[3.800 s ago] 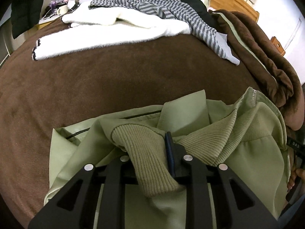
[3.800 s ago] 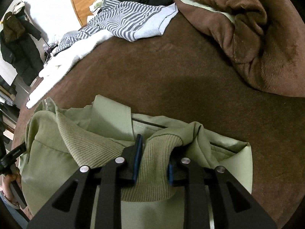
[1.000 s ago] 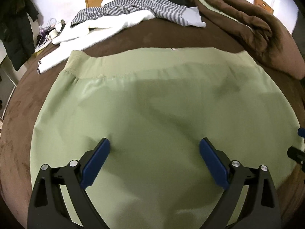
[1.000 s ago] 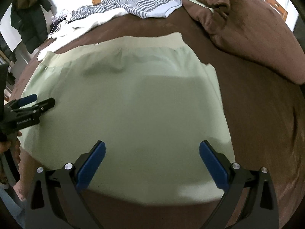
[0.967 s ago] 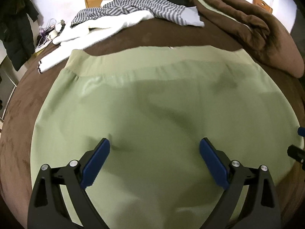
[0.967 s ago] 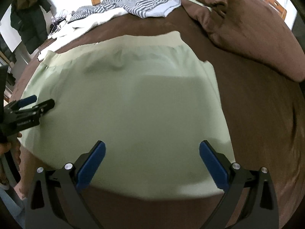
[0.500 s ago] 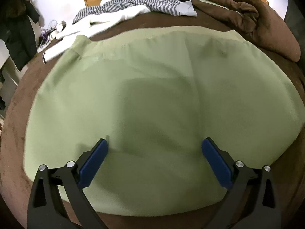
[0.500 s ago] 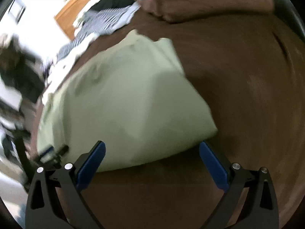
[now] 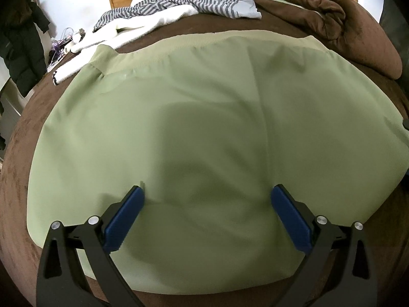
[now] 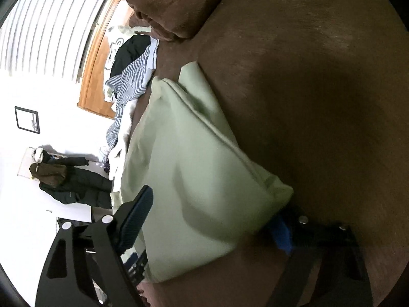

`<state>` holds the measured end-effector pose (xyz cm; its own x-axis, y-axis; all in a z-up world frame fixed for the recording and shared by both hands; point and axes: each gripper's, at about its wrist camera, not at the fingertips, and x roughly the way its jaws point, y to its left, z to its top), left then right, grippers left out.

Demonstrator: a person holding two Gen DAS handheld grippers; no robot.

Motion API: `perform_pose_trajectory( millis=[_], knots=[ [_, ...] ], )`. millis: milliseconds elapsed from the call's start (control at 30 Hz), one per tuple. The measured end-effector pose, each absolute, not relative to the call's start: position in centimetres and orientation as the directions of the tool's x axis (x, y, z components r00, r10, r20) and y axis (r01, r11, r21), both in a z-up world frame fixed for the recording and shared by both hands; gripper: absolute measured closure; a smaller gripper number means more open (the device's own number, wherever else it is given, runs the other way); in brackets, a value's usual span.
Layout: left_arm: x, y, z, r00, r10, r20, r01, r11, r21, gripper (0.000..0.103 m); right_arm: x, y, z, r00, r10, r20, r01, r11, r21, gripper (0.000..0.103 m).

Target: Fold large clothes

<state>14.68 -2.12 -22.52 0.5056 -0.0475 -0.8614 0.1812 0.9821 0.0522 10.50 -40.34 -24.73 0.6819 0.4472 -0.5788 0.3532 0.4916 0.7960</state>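
Observation:
A large light green garment lies spread flat on the brown bed cover, its ribbed hem at the far side. My left gripper is open and empty just above the garment's near part. In the right wrist view the camera is rolled sideways; my right gripper is open around the near right corner of the green garment. One blue-padded finger is above the cloth, the other finger is partly under its edge.
A striped grey top and a white fluffy garment lie at the far end of the bed. A rumpled brown blanket lies at the far right. A wooden headboard and dark coats stand beyond.
Both grippers have let go of the ribbed cuffs; the garment now lies flat. In the last second the right gripper has rolled sideways and dropped to the garment's right corner. The left drew back slightly.

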Motion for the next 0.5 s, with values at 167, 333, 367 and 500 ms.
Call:
perform_pose_trajectory(
  millis=[167, 333, 367, 500],
  knots=[
    [14.7, -2.2, -22.6, 0.505, -0.046, -0.862, 0.183, 0.982, 0.055, 0.006, 10.8, -40.8, -25.9, 0.704, 0.462, -0.540, 0.347, 0.440, 0.828, 0.077],
    [14.6, -2.3, -22.7, 0.510, -0.038, -0.859, 0.180, 0.982, 0.063, 0.006, 10.7, -40.6, -25.5, 0.695, 0.444, -0.565, 0.349, 0.479, 0.805, 0.081],
    [14.6, -2.3, -22.8, 0.512, -0.036, -0.858, 0.178, 0.982, 0.064, 0.006, 10.7, -40.7, -25.8, 0.695, 0.447, -0.563, 0.352, 0.471, 0.809, 0.081],
    [14.5, -2.4, -22.9, 0.516, -0.031, -0.856, 0.174, 0.982, 0.069, 0.005, 10.5, -40.9, -26.6, 0.693, 0.454, -0.560, 0.365, 0.449, 0.815, 0.081]
  ],
)
